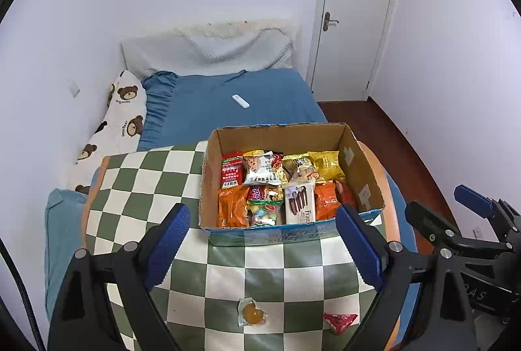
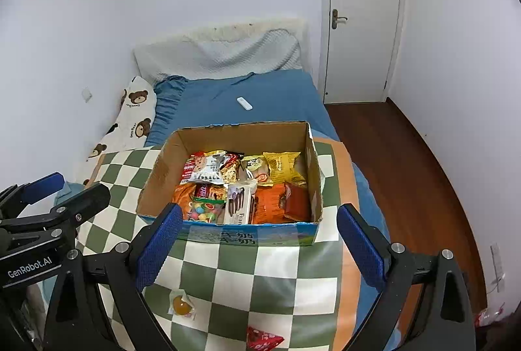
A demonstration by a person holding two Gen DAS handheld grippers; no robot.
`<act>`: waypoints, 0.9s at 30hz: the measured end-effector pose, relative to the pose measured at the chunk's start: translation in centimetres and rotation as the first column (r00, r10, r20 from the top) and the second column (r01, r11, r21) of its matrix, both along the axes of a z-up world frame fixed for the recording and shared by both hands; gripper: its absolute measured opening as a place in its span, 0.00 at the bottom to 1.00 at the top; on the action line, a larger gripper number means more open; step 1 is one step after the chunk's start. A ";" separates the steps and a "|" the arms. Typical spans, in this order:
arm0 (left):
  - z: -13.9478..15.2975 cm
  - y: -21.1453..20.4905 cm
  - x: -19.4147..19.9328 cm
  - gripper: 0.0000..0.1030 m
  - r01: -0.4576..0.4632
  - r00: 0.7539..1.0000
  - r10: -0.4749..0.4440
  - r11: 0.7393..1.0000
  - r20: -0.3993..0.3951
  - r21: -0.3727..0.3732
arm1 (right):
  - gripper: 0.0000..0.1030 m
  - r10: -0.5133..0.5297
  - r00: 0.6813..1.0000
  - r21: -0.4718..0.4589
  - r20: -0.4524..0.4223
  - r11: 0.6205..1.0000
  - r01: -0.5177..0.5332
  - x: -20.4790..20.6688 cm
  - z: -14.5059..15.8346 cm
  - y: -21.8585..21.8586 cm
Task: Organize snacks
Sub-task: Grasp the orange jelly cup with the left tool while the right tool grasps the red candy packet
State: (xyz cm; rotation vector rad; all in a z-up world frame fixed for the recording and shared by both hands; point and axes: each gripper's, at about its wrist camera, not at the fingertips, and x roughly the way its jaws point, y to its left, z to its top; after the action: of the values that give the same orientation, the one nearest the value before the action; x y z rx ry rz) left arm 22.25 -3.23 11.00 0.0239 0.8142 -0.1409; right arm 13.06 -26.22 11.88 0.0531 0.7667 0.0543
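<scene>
We hold the left tongs [image 1: 263, 250] and the right tongs [image 2: 259, 245] spread wide and empty, side by side, above the near part of the green-and-white checked cloth [image 1: 153, 175] on the bed. Two loose snacks lie near us on it: a clear-wrapped round orange sweet [image 2: 181, 304] to the left and a red triangular packet [image 2: 262, 339] to the right. The open brown cardboard box [image 2: 242, 132], already packed with snack packets, stands just beyond. We judge the step to be picking one loose snack: lower one tong straight down, pinch the wrapper edge, then lift clear of the box wall.

Snack-filled cardboard box [image 1: 353, 162] on checkered cloth [image 1: 156, 184]
</scene>
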 end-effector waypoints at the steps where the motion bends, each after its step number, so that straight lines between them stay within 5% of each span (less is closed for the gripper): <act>1: 0.0 0.1 -0.2 0.89 -0.001 1.000 0.001 1.000 0.000 -0.001 | 0.95 0.000 1.000 0.004 -0.001 1.000 0.000 -0.1 0.0 0.0; 8: -2.8 0.7 -1.2 0.89 -0.019 0.996 0.018 1.000 -0.082 -0.010 | 0.95 0.010 0.997 0.081 -0.076 0.997 -0.003 -1.3 -2.6 -0.8; 12: -7.8 1.7 -1.8 0.89 -0.028 0.975 0.031 0.999 -0.218 0.015 | 0.89 0.020 0.969 0.145 -0.247 0.989 0.017 -2.1 -9.2 -2.0; 14: -11.3 2.3 -2.2 0.89 -0.031 0.952 0.040 0.999 -0.304 0.033 | 0.76 0.024 0.944 0.162 -0.330 0.986 0.032 -2.6 -12.6 -2.4; 20: -19.6 3.1 -2.8 0.89 -0.027 0.879 0.067 0.995 -0.472 0.092 | 0.76 0.053 0.840 0.125 -0.540 0.992 0.018 -3.7 -23.4 -2.0; 23: -23.2 3.6 -2.7 0.89 -0.031 0.830 0.063 0.997 -0.555 0.066 | 0.76 0.068 0.814 0.087 -0.577 0.996 -0.022 -4.1 -26.8 -1.0; 26: -25.5 3.1 -2.3 0.89 -0.011 0.811 0.040 0.999 -0.583 0.053 | 0.74 0.091 0.793 0.061 -0.602 0.996 -0.068 -4.1 -29.3 0.0; 27: -26.1 2.8 -2.0 0.89 -0.002 0.809 0.030 0.999 -0.587 0.049 | 0.65 0.094 0.789 0.050 -0.608 0.996 -0.080 -4.1 -29.8 0.3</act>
State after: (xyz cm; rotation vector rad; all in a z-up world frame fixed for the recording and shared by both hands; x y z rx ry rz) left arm 20.24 -0.42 -15.14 0.0166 1.4440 -0.1139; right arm 8.98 -25.90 -17.89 0.0562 1.4239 0.1381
